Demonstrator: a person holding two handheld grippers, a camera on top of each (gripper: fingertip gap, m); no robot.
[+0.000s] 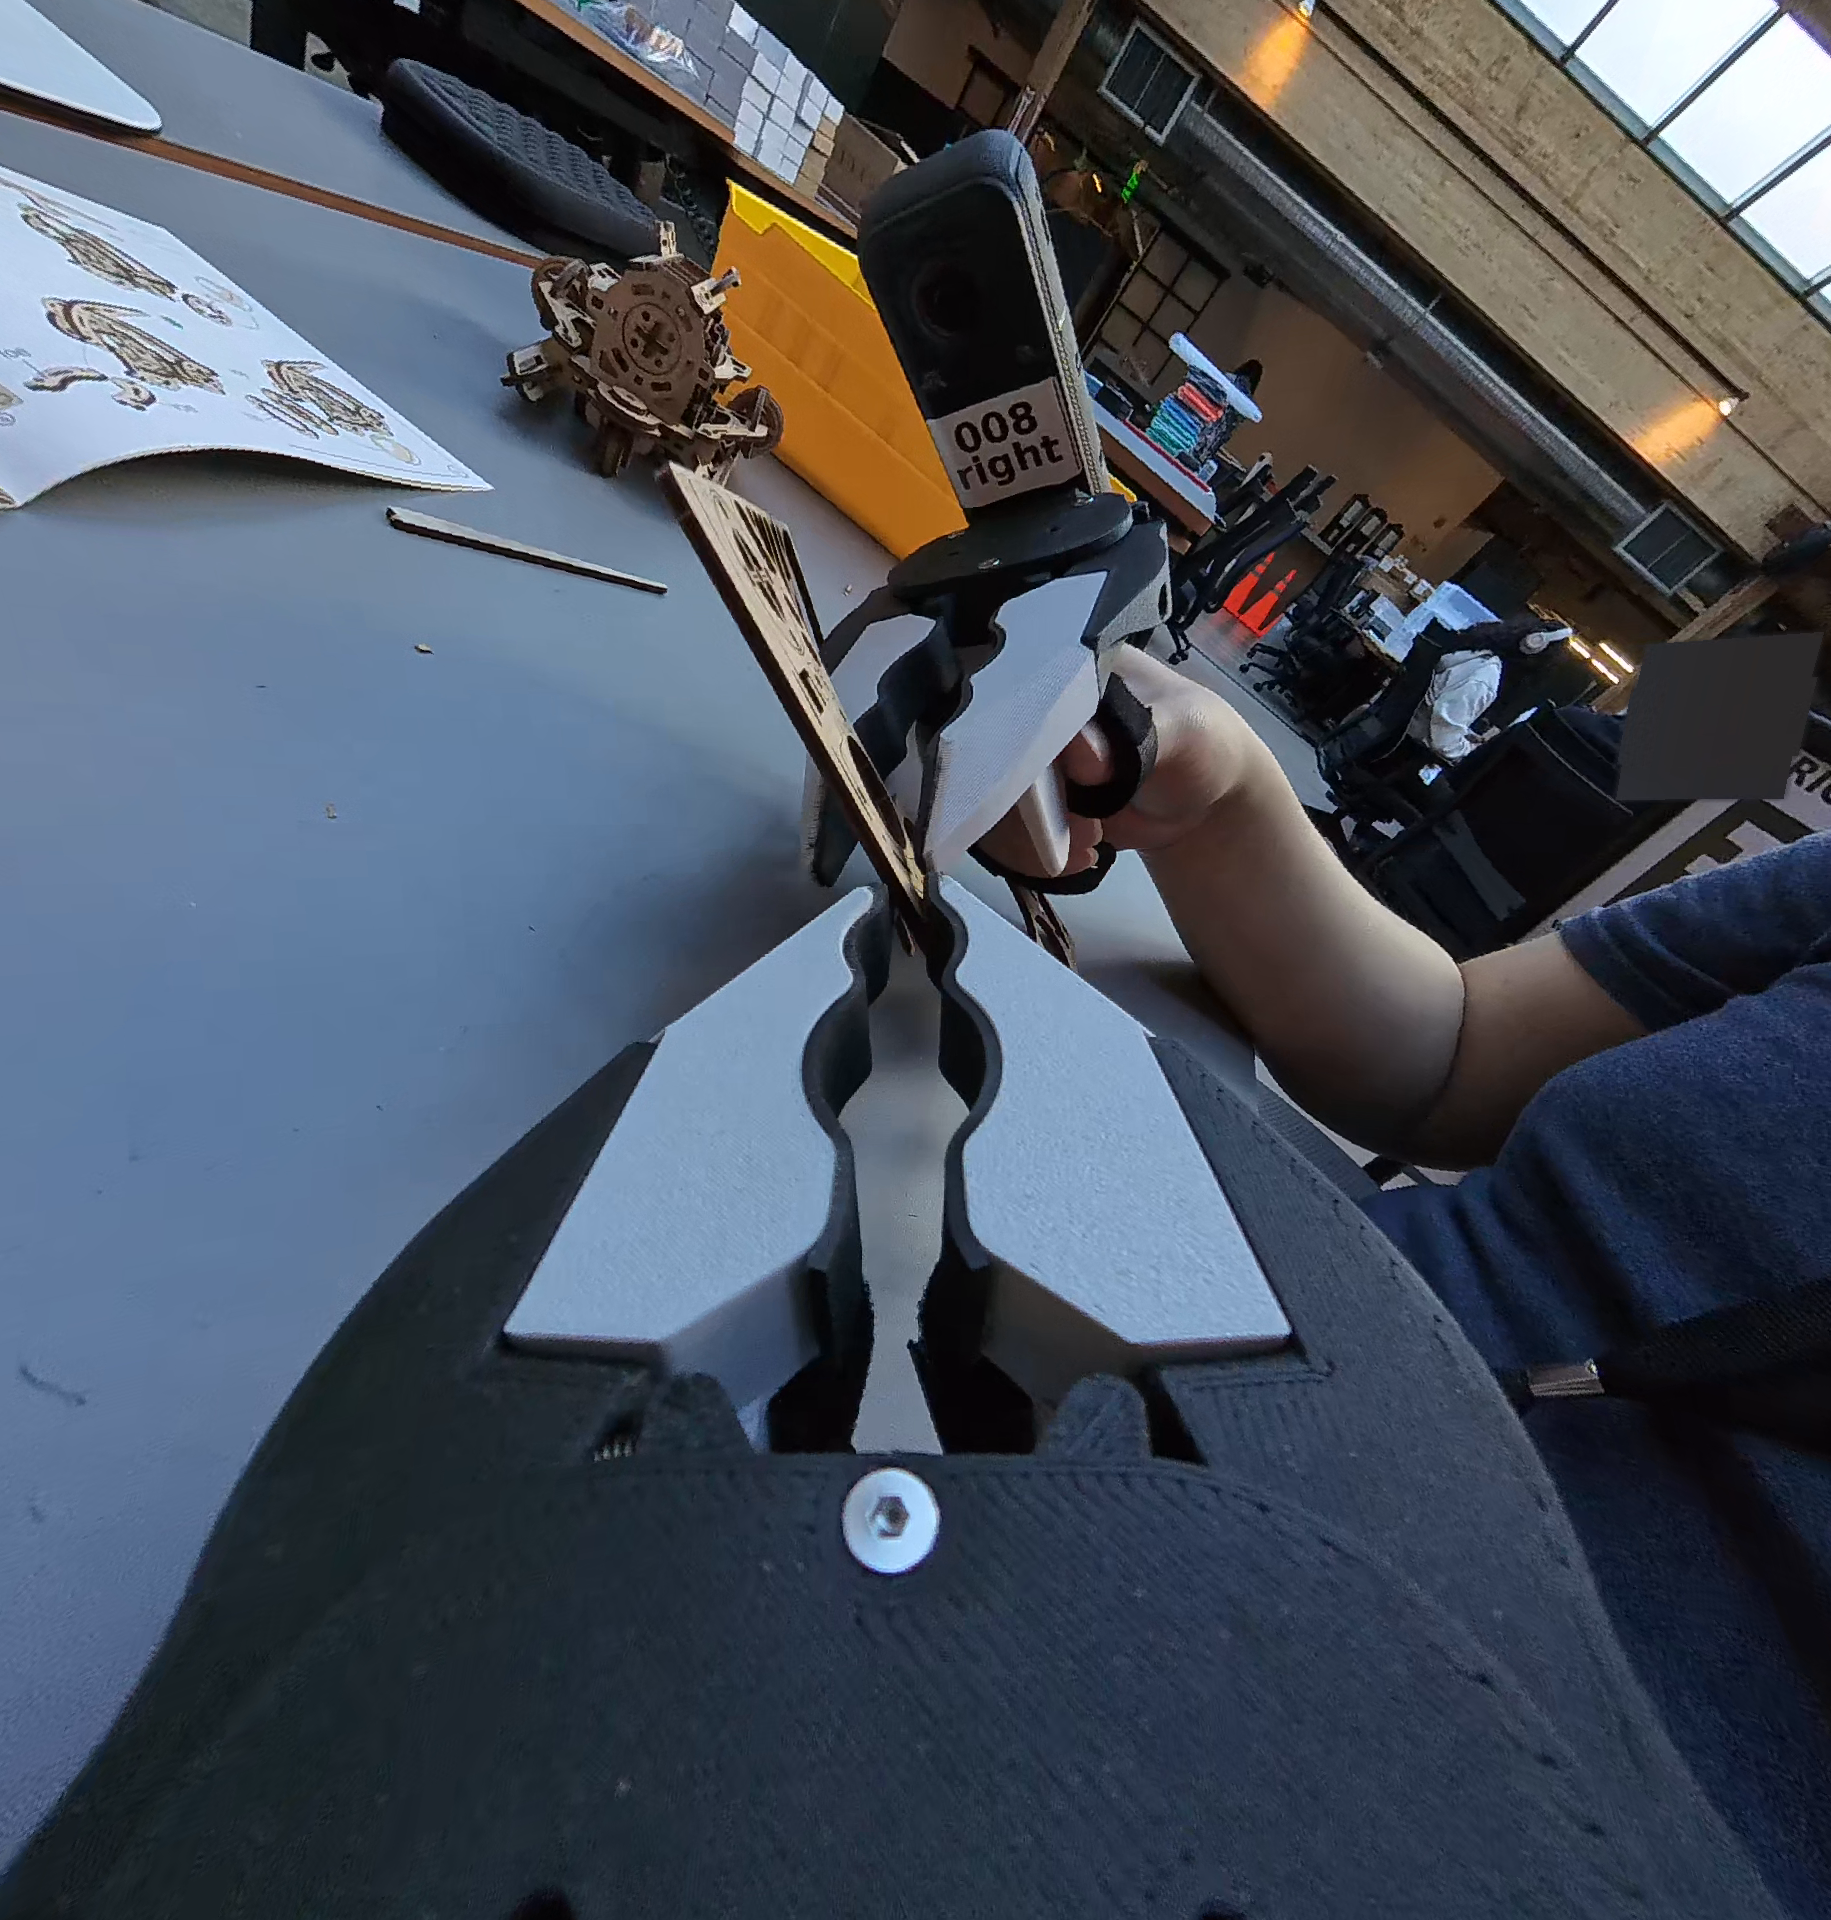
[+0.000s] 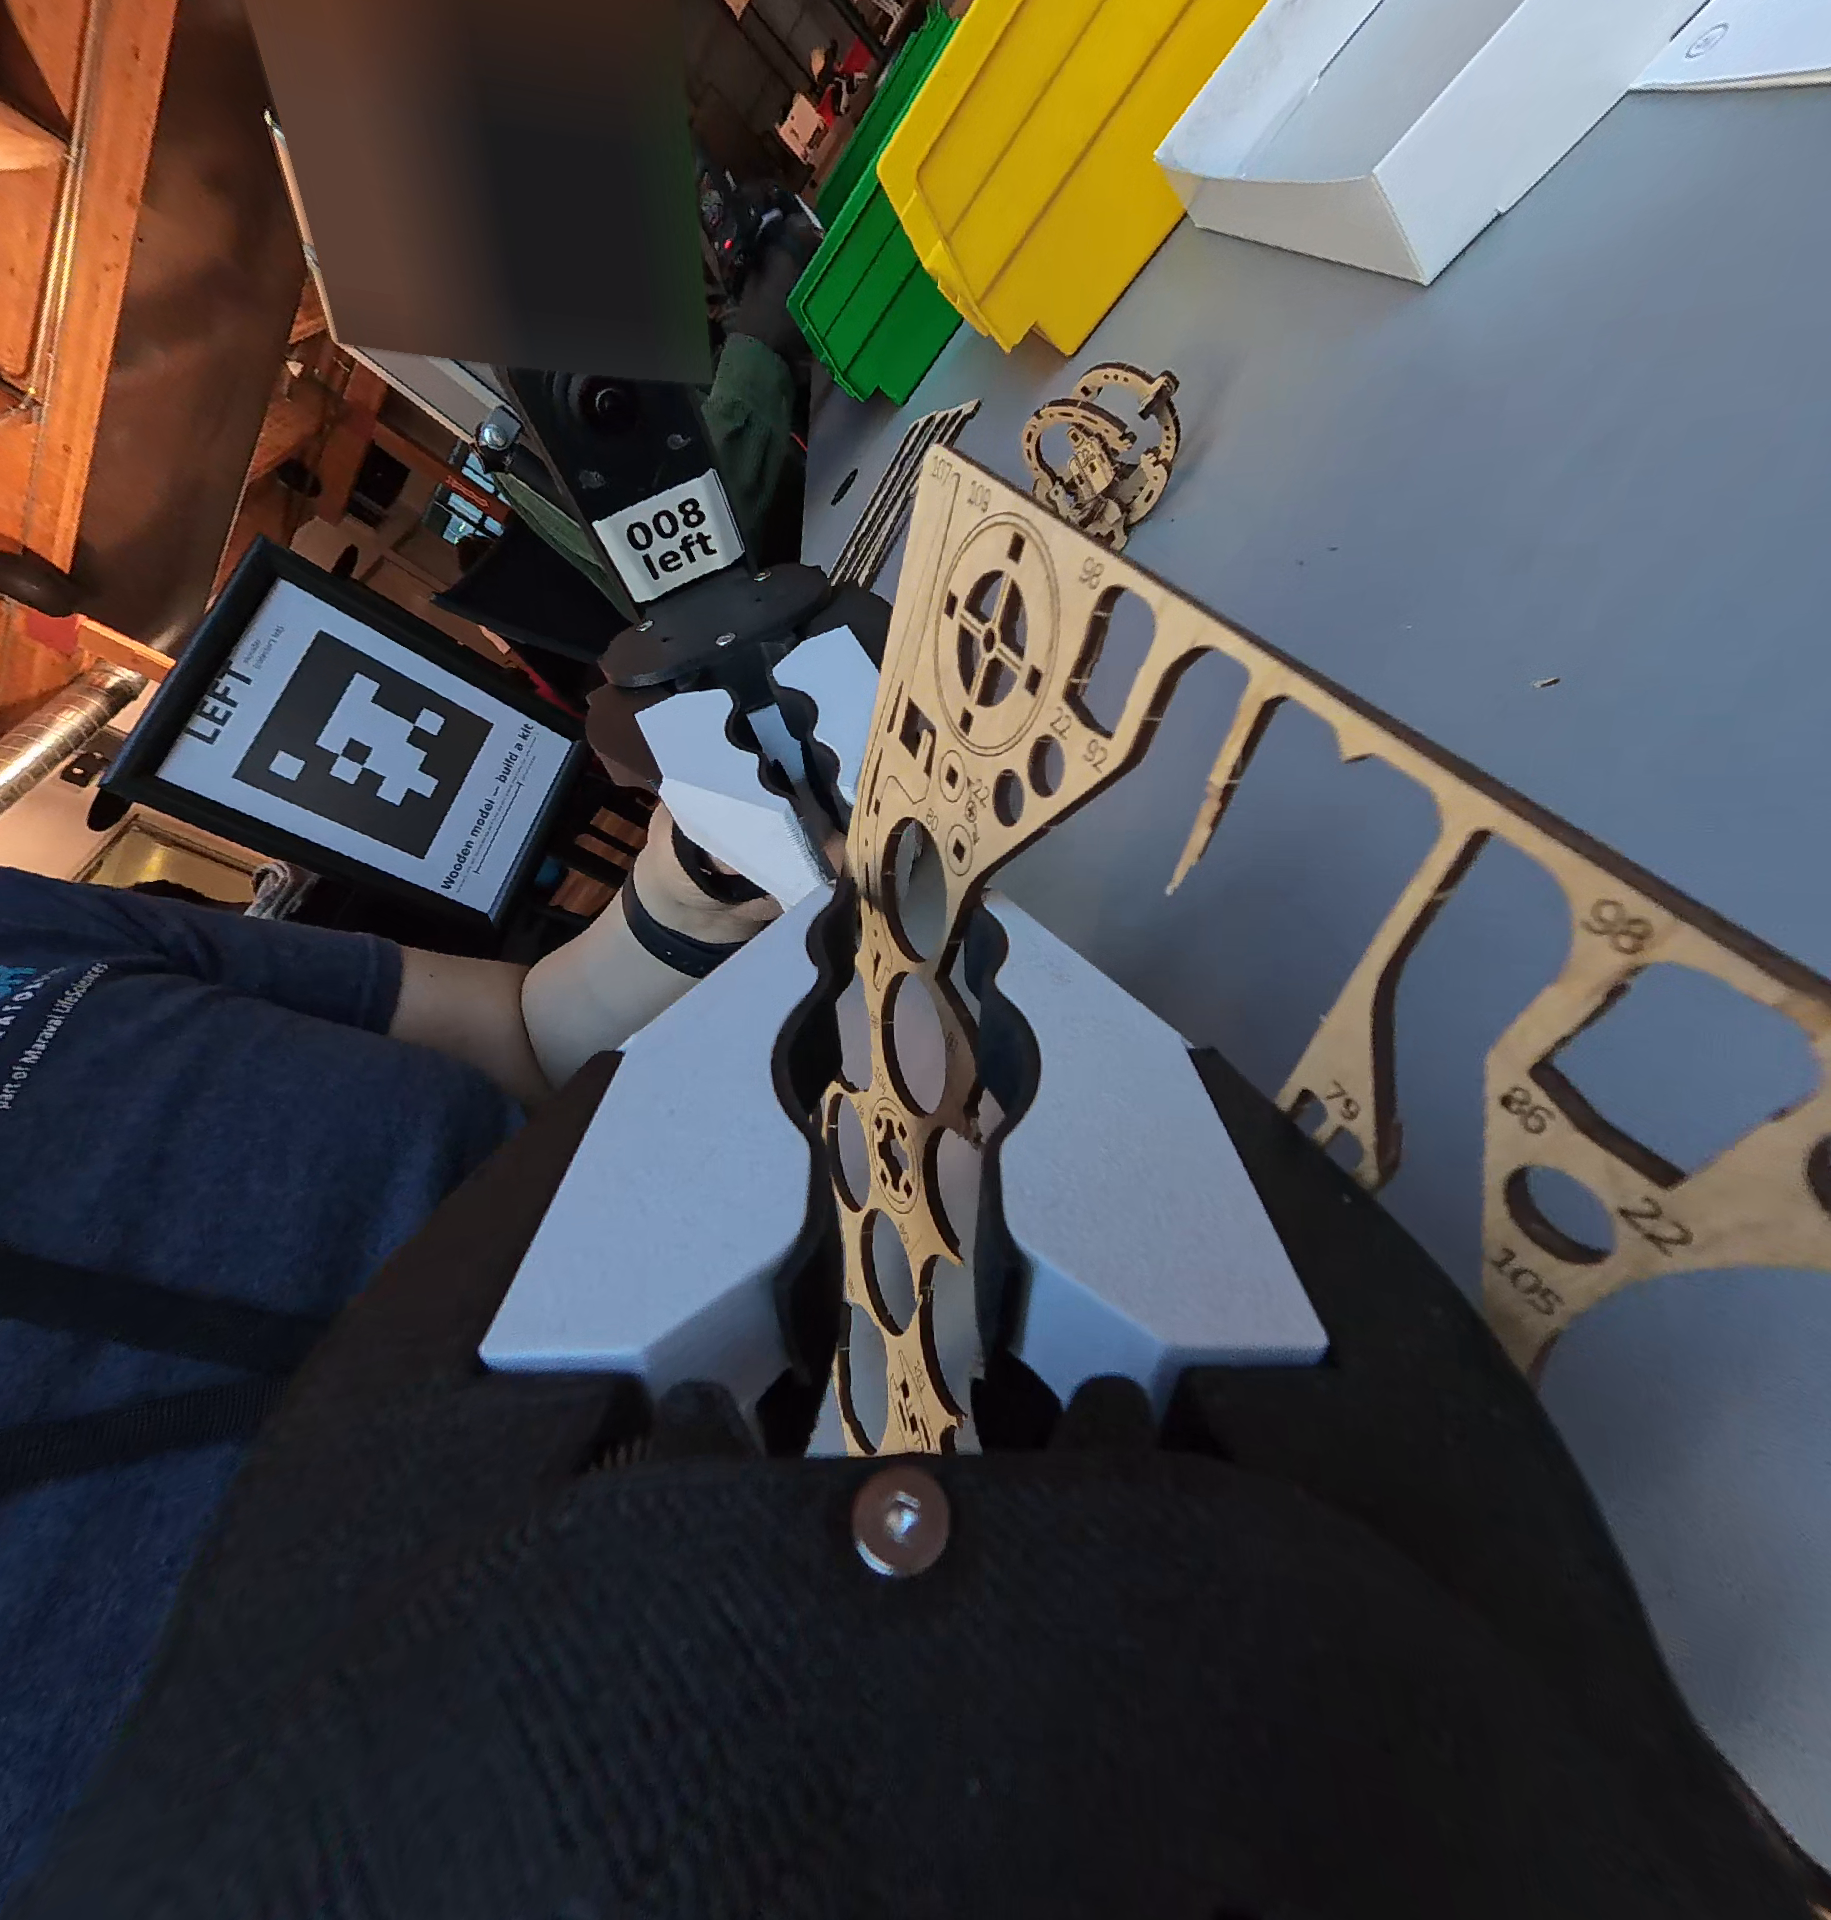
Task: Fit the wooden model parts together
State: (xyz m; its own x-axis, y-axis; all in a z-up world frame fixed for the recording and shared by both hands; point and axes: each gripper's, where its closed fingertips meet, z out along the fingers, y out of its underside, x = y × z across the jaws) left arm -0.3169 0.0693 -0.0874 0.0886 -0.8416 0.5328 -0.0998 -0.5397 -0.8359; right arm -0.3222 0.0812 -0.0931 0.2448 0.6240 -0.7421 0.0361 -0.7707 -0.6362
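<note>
Sheet held between two grippers, part not yet freed

Plywood parts sheet (image 2: 1004, 665) stands on edge above the grey table (image 1: 267, 831), many cut-outs already empty. We hold it with both tools. Right gripper (image 2: 906, 914) is closed along a strip of the sheet pierced with round holes, the wood running deep between its jaws. Left gripper (image 1: 906, 914) is closed to a narrow slit and pinches the near edge of the sheet at its tips only; in the right wrist view it sits at the far side of the sheet, touching it.

Part-built wooden model (image 1: 646, 348) rests farther off on the table, near the yellow bin (image 1: 838, 384), well apart from both tools. Instruction booklet (image 1: 163, 343) lies open to the left; a loose wooden strip (image 1: 526, 551) lies between booklet and grippers.

Our judgement: the step is freeing a piece from the sheet. We should keep the right grip firm as anchor, work the left tips close to the piece's tabs, and twist gently, since thin webs look liable to snap.
</note>
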